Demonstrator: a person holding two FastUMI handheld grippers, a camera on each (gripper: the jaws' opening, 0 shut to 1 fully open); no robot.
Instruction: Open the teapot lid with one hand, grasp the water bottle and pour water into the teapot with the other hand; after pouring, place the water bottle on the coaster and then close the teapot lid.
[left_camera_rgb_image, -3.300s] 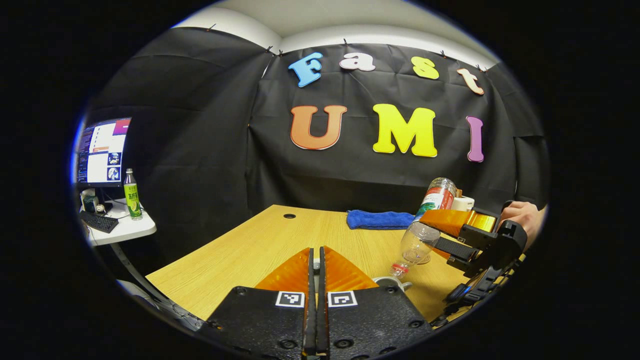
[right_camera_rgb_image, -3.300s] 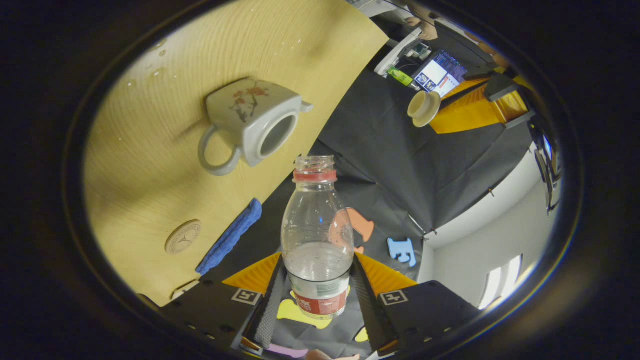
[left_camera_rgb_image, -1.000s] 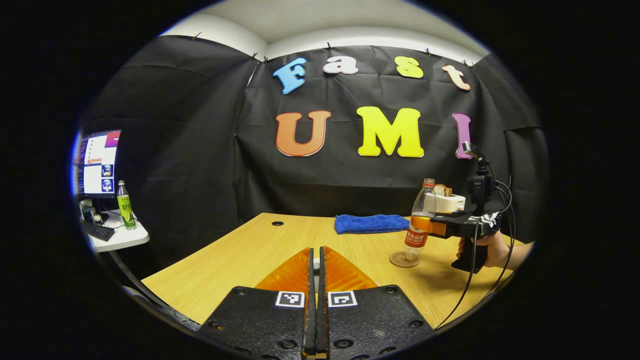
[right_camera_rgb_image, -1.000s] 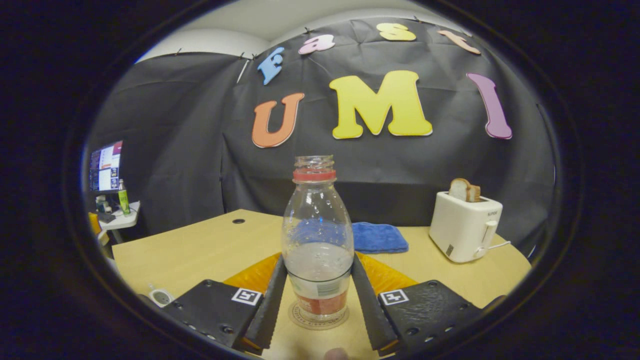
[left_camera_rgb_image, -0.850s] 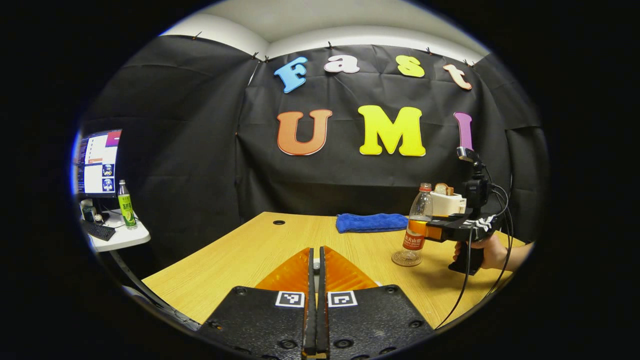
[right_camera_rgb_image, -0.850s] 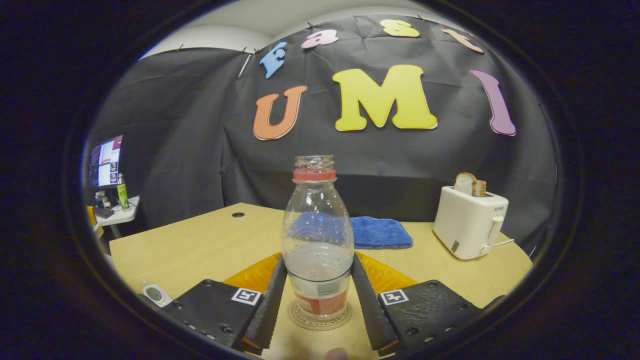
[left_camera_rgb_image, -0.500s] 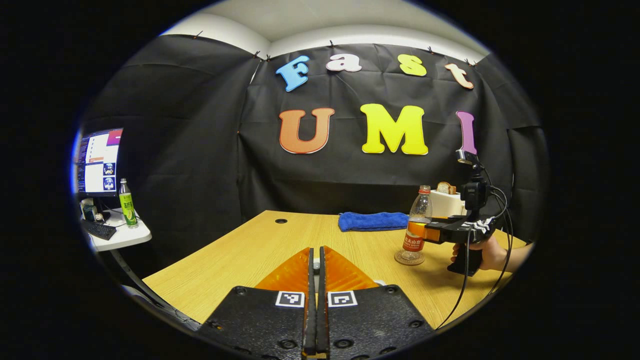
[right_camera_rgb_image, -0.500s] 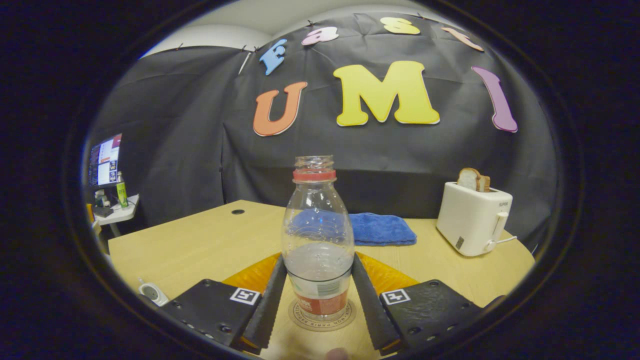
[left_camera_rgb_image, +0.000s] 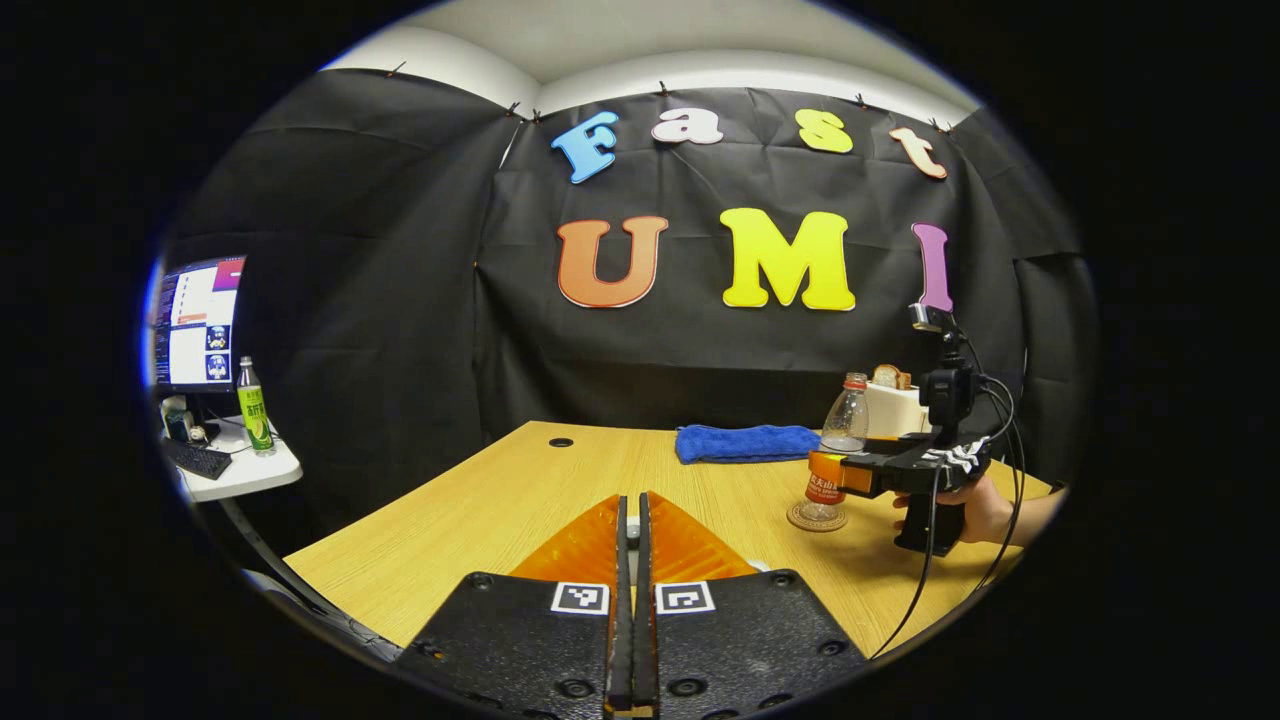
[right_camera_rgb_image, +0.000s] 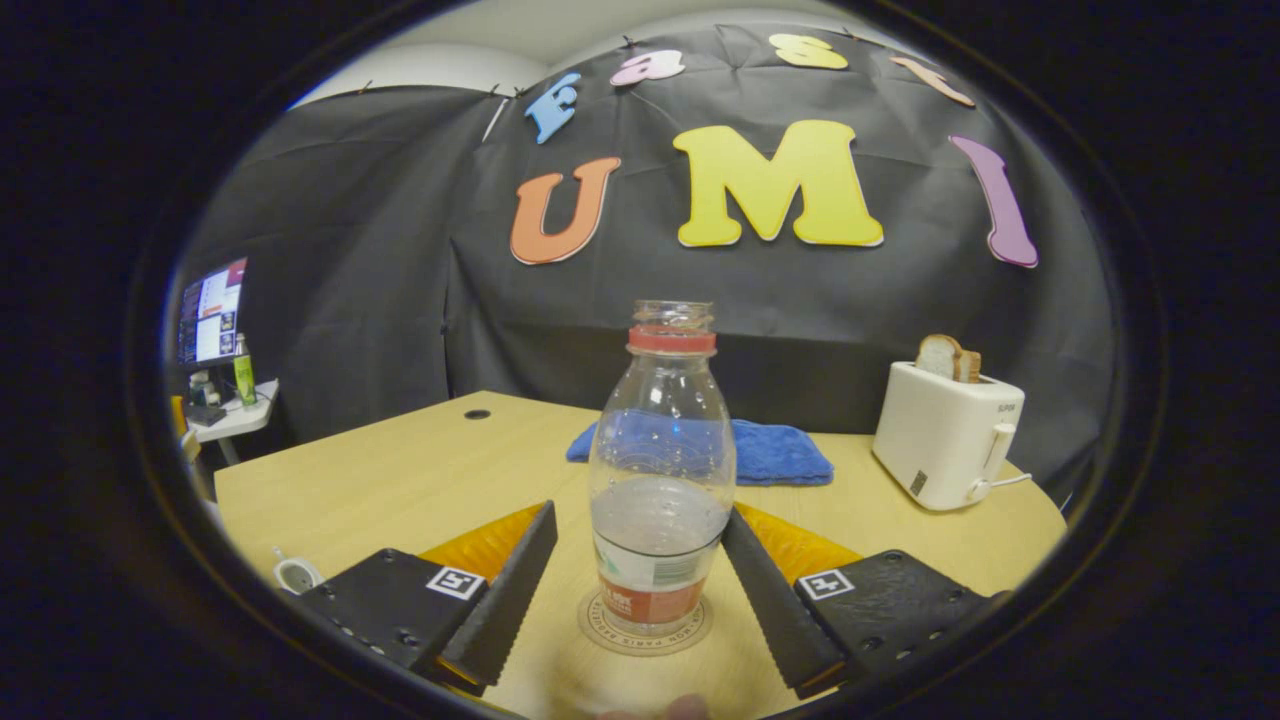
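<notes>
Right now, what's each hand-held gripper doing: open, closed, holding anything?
Left hand-held gripper: closed; what it grips cannot be told.
Right hand-held gripper: open, fingers clear of the water bottle standing on the coaster.

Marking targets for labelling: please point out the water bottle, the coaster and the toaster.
water bottle (right_camera_rgb_image: 660, 470): right gripper view, clear body.
coaster (right_camera_rgb_image: 598, 617): right gripper view, left rim.
toaster (right_camera_rgb_image: 940, 430): right gripper view, front face.

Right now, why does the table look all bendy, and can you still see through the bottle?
Right gripper view: the fisheye lens curves the table, yet the water bottle is sharp and see-through. Left gripper view: the same curve, and the bottle looks small but clear.
</notes>
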